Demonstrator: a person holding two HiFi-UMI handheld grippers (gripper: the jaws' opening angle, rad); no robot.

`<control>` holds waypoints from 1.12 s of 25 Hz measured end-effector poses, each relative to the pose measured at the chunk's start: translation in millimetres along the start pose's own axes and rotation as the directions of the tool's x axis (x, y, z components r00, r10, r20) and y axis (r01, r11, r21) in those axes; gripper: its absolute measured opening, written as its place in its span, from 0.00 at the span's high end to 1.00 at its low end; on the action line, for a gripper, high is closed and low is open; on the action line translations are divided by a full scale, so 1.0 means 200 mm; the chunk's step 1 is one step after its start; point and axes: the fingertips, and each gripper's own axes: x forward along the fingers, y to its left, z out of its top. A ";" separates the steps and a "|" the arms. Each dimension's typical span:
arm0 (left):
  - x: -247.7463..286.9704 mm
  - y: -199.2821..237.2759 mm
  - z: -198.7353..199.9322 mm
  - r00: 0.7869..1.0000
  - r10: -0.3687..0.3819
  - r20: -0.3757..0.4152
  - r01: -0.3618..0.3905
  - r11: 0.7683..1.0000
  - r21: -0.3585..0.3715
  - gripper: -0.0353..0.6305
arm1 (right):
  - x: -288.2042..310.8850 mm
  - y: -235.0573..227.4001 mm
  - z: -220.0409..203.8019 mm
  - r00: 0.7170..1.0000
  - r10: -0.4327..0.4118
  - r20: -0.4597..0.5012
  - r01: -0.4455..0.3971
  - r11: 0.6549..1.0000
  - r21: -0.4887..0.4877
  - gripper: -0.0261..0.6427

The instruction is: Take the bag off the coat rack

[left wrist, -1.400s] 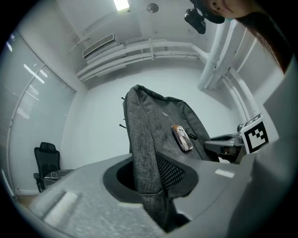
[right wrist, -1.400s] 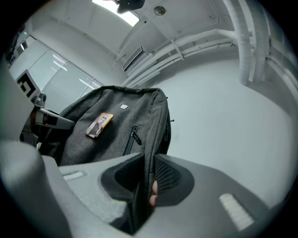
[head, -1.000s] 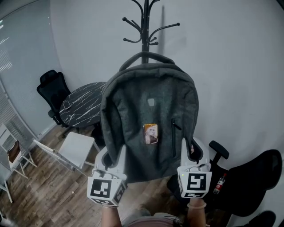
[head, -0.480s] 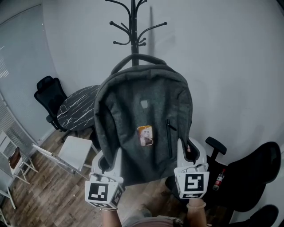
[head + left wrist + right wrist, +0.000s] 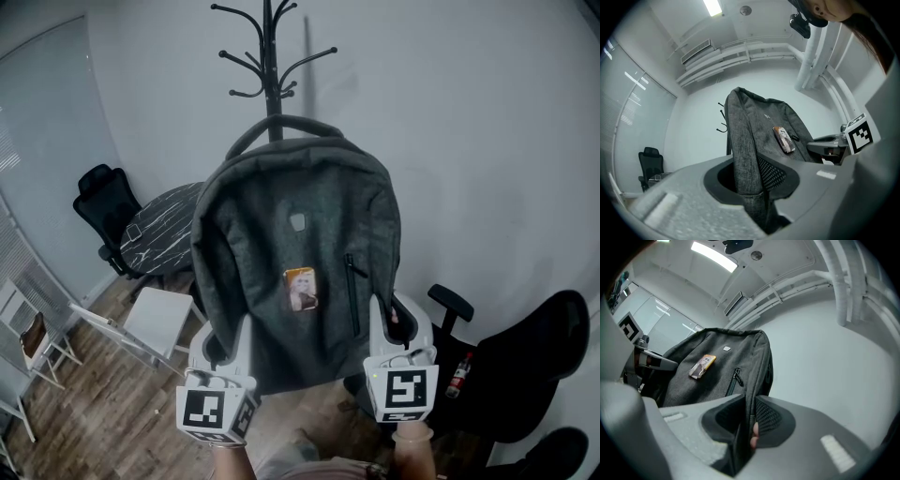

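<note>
A dark grey backpack (image 5: 300, 244) with a small picture tag hangs upright in front of the black coat rack (image 5: 270, 56). Its top handle lies across the pole below the hooks, and I cannot tell whether the two touch. My left gripper (image 5: 230, 342) is shut on the bag's lower left edge, with the fabric pinched between its pads (image 5: 752, 183). My right gripper (image 5: 389, 323) is shut on the lower right edge (image 5: 749, 425). The bag (image 5: 759, 126) rises from the left gripper's jaws. In the right gripper view the bag (image 5: 717, 371) leans to the left.
A black office chair (image 5: 103, 202) and a round marble-top table (image 5: 155, 234) stand at the left, with a white stool (image 5: 159, 319) in front of them. Another black chair (image 5: 525, 375) is at the lower right. A plain wall is behind the rack.
The whole scene has drifted a little left in the head view and more of the rack's top shows. Both grippers keep their hold on the bag's lower edges.
</note>
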 end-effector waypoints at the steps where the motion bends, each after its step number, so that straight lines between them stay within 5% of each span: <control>1: -0.01 0.00 0.00 1.000 -0.003 0.004 0.003 1.000 0.006 0.82 | -0.01 0.00 0.01 1.000 0.001 -0.002 -0.001 1.000 0.002 0.86; 28: -0.07 -0.27 0.01 0.999 -0.031 -0.021 0.032 0.998 0.061 0.82 | -0.21 -0.17 -0.07 1.000 0.000 0.005 0.000 0.999 0.048 0.86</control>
